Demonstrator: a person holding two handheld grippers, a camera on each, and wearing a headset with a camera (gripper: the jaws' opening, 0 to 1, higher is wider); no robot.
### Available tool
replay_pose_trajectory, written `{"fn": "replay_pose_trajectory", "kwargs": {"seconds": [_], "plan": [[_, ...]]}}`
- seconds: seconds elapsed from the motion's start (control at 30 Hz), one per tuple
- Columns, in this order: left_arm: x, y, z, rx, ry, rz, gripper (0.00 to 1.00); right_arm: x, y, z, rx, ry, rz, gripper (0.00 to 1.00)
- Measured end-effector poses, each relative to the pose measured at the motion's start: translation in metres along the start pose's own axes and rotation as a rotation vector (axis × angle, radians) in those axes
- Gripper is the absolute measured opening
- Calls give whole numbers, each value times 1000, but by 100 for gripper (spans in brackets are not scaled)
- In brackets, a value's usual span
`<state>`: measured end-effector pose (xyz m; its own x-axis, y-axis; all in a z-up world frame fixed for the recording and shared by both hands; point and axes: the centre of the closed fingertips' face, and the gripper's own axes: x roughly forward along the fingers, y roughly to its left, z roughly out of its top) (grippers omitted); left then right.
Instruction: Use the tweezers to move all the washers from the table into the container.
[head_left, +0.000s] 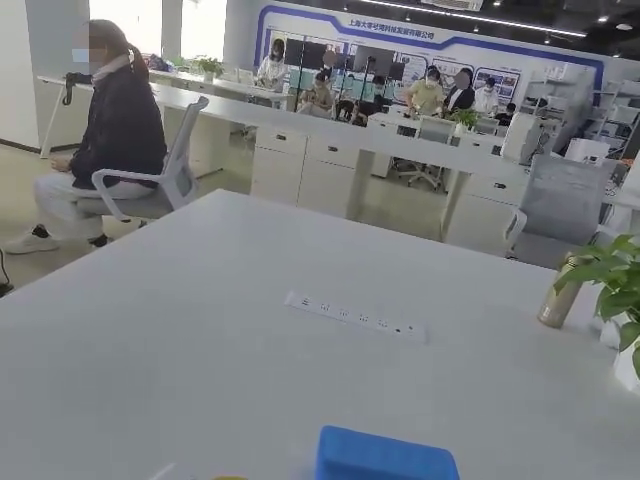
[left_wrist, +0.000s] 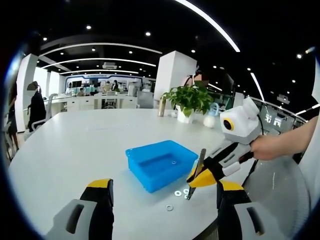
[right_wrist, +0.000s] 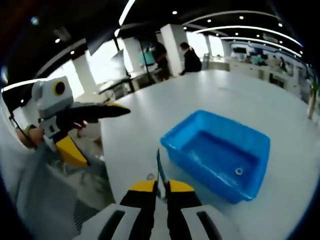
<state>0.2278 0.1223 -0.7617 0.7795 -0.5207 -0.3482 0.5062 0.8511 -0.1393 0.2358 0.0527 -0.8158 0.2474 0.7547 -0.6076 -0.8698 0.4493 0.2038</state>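
Left gripper view looks across the white worktop (left_wrist: 75, 145) at the blue container (left_wrist: 160, 165), which already has one washer (left_wrist: 173, 162) lying on its floor; the right gripper view agrees, with a single washer inside. About three loose washers (left_wrist: 178, 192) lie on the worktop just beside the container's near wall, so I judge the job begun but mostly left to do. The right gripper (left_wrist: 202, 176) is pressed together on the tweezers (left_wrist: 200, 162), whose tips point down among those loose washers, touching the worktop or nearly so; whether a washer is pinched between the tips I cannot tell. The left gripper (left_wrist: 164, 187) hangs spread and holds nothing, set back from the container. Each remaining washer has yet to be lifted and dropped in
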Motion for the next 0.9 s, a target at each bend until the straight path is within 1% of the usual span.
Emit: {"fn": "replay_pose_trajectory", "kwargs": {"seconds": [0.1, 0.13, 0.27, 0.33, 0.37, 0.47, 0.53, 0.57, 0.63, 0.67, 0.7, 0.73, 0.83, 0.9], "plan": [[0, 0, 0, -1, 1, 0, 86, 1, 5, -2, -62, 15, 4, 4], [0, 0, 0, -1, 1, 0, 86, 3, 7, -2, -94, 22, 3, 4], [0, 0, -1, -1, 1, -1, 86, 5, 11, -2, -148, 30, -9, 4], [0, 1, 0, -1, 1, -1, 85, 6, 11, -2, -158, 29, -7, 4], [0, 1, 0, -2, 0, -1, 85, 6, 9, -2, -172, 28, -14, 3], [0, 1, 0, -3, -2, 0, 85, 4, 5, -1, -175, 44, -23, 3], [0, 1, 0, -3, 0, -1, 85, 5, 3, -1, -147, 45, -12, 3], [0, 1, 0, -3, 2, -2, 85, 4, 2, 0, -111, 35, -15, 3], [1, 0, -1, -1, 4, -5, 85, 3, 1, -1, -76, 32, -15, 3], [1, 1, -1, 0, 7, -4, 85, 2, -1, -1, -36, 25, -8, 3], [1, 1, -2, 1, 8, -4, 85, 1, -1, 0, -20, 10, -7, 3], [1, 1, -1, 1, 7, -4, 85, 0, -2, 1, -12, 3, -8, 3], [1, 0, -2, -1, 8, -6, 84, -5, -2, -1, -19, 11, -19, 3], [1, -1, -2, 2, 9, -9, 84, -8, -3, 0, -21, 4, -22, 3]]}}
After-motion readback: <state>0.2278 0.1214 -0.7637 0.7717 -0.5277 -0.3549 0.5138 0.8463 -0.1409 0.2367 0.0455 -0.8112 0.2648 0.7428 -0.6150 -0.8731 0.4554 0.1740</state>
